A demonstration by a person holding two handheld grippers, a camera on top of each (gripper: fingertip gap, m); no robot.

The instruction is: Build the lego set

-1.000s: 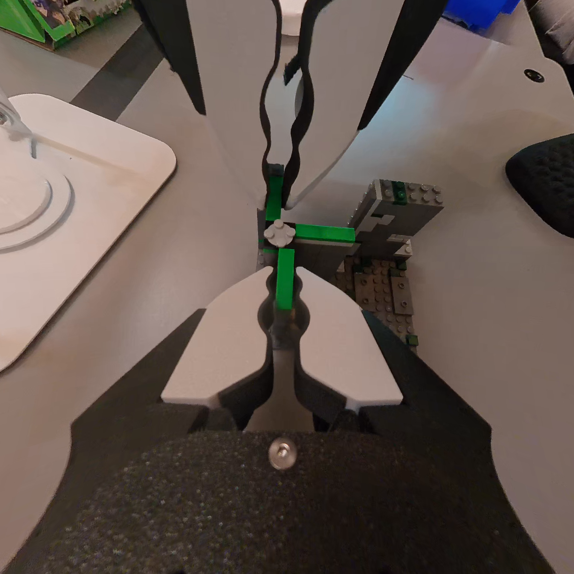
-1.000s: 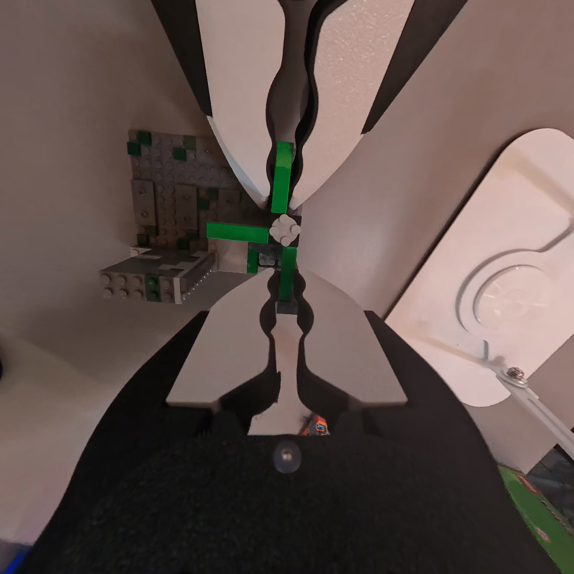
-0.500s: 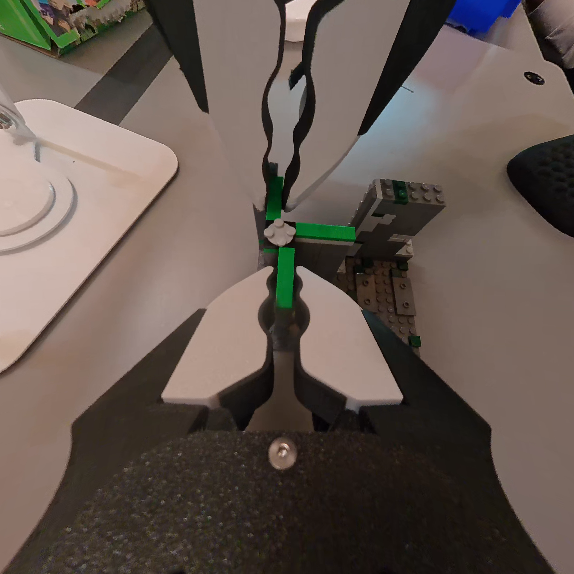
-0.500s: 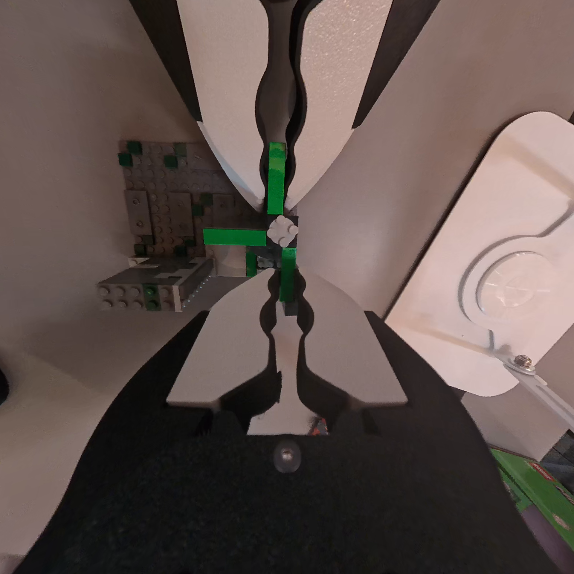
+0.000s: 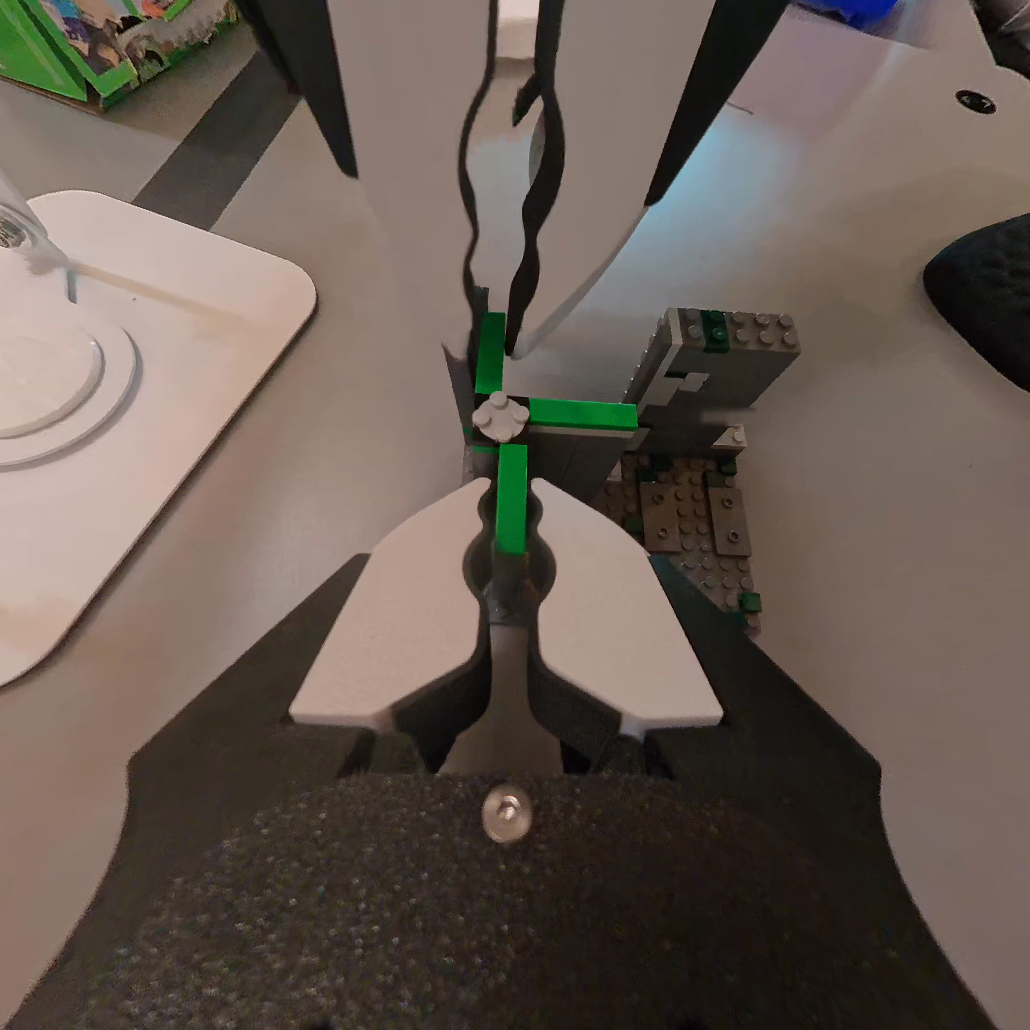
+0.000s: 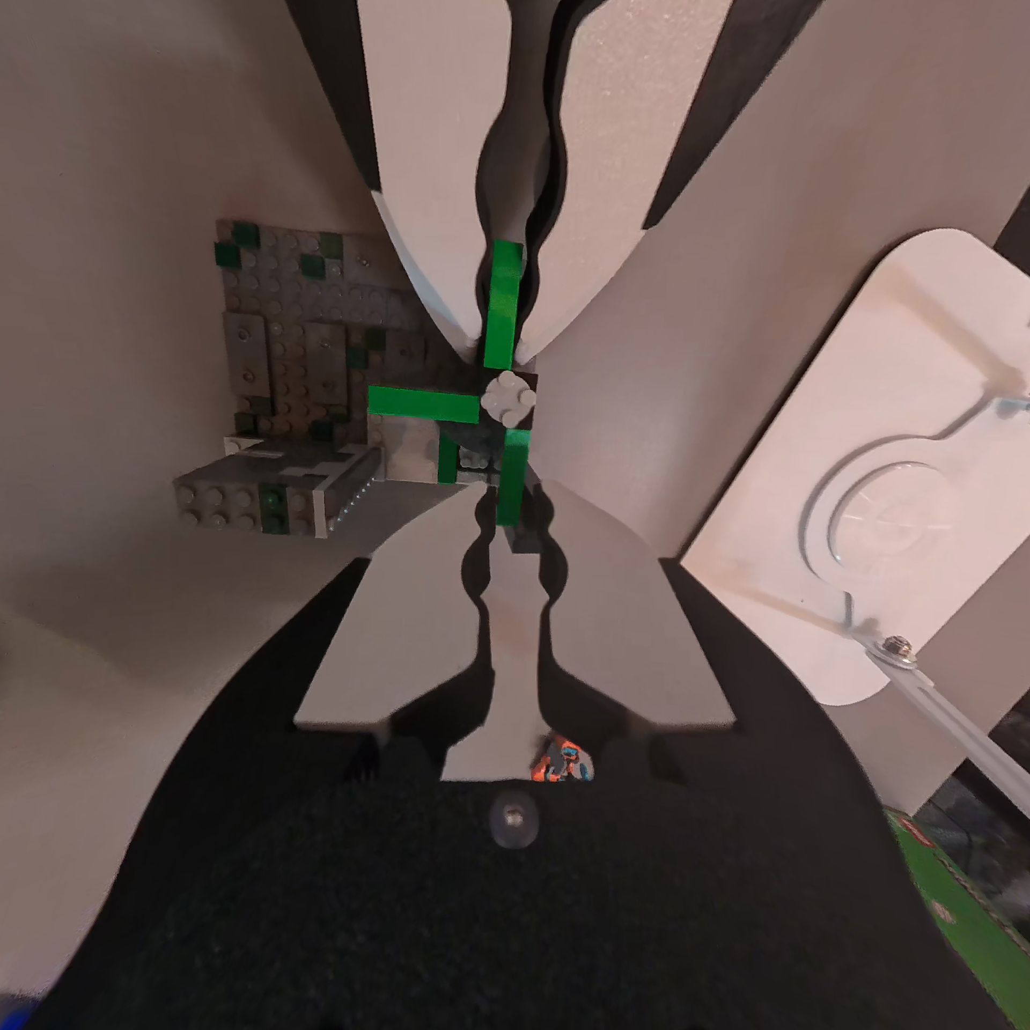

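Pale grey matte tabletop filled both views, w/ a white rounded-corner plastic base plate bearing a raised ring at the left of the left wrist view, green printed cardboard boxes beyond the far edge, and a black textured pad cut off at the right. The grey-and-green lego build sat mid-table: studded grey baseplate, a grey block wall, and a pinwheel of bright green flat tiles round a light grey round stud piece. Left gripper was closed on the near green blade, right gripper closed on the opposite one, so the two faced each other tip to tip across the hub. The fingers hid the blade ends and the dark bricks under them; a small orange-blue item behind the right gripper's fingers was too blurred to tell
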